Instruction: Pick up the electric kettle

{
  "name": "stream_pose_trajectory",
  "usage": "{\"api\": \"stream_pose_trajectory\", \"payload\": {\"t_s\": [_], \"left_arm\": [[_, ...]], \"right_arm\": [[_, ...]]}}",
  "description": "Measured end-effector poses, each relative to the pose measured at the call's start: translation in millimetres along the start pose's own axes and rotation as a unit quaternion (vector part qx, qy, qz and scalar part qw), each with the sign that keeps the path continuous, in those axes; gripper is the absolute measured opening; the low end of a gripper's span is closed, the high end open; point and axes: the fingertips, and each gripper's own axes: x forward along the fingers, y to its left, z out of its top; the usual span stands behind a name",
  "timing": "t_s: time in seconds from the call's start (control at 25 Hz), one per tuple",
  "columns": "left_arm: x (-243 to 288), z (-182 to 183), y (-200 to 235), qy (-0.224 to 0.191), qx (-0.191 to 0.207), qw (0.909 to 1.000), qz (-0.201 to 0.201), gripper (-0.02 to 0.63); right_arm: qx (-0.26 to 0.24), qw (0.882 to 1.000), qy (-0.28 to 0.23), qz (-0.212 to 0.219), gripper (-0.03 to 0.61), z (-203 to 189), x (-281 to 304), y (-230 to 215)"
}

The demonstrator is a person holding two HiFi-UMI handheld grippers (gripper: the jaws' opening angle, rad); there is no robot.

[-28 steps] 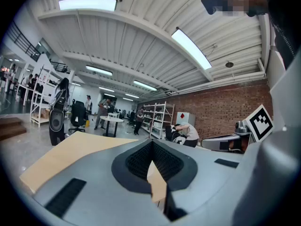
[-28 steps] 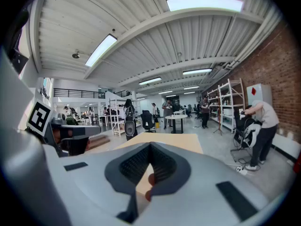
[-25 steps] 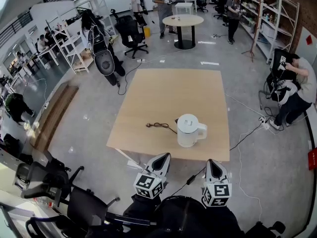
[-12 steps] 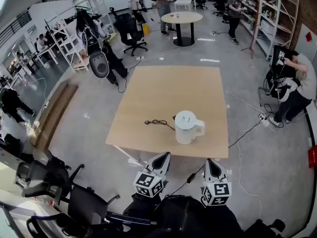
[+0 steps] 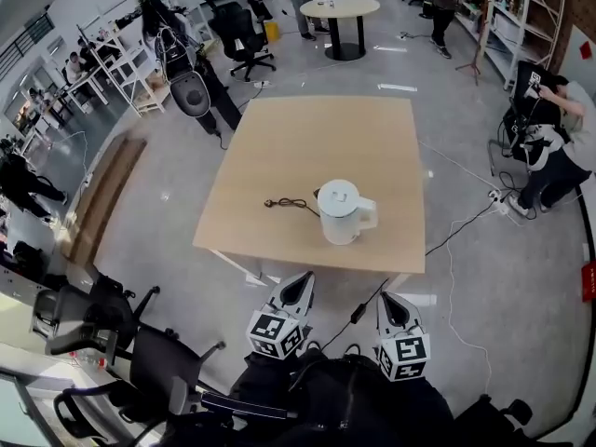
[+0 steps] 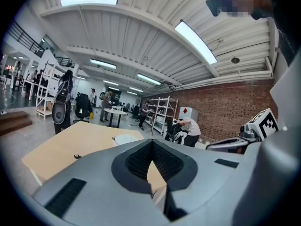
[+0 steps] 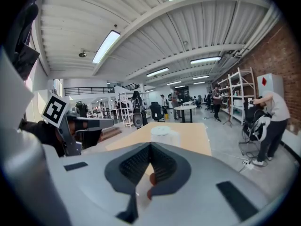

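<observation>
A white electric kettle point(image 5: 343, 212) stands upright near the front edge of the light wooden table point(image 5: 317, 138), handle to the right, with its black cord point(image 5: 284, 203) trailing left. My left gripper point(image 5: 300, 287) and right gripper point(image 5: 386, 298) hover side by side short of that front edge, both pointing at the table, both shut and empty. In the left gripper view my left gripper point(image 6: 151, 142) has its tips together, with the kettle's lid point(image 6: 126, 139) just beyond. The right gripper view shows my right gripper point(image 7: 150, 145) shut, with the kettle point(image 7: 165, 134) straight ahead.
Black office chairs point(image 5: 140, 371) crowd the near left. Cables point(image 5: 461, 236) run over the floor right of the table, where a person point(image 5: 559, 147) bends by a chair. A round table point(image 5: 346, 7), shelving point(image 5: 517, 17) and other people are farther back.
Both grippers have sunk a little in the head view and stay shut. The table and kettle sit higher in the picture as the view shifted; the kettle has not moved on the table.
</observation>
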Motion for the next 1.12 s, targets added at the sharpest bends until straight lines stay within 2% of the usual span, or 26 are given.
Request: {"api": "stream_pose_trajectory", "payload": {"t_s": [0.2,0.44,0.76,1.12], "left_arm": [[0.2,-19.0,-9.7,0.015,-0.007,0.9998,0.011,-0.006],[-0.2,-22.0,-18.0,0.016,-0.01,0.9998,0.005,-0.006],[24.3,-16.6,-1.8,0.016,-0.006,0.9999,-0.001,-0.006],[65.4,0.3,33.5,0.015,0.005,0.9996,-0.021,-0.006]], "right_arm": [[0.004,1.0,0.01,0.018,0.005,-12.5,-1.3,-2.9],[0.021,0.999,0.006,0.03,0.005,-11.5,4.5,-3.4],[0.021,0.999,0.001,0.039,0.005,-8.0,25.8,-6.2],[0.02,1.0,0.006,0.013,0.005,6.5,77.3,-23.3]]}}
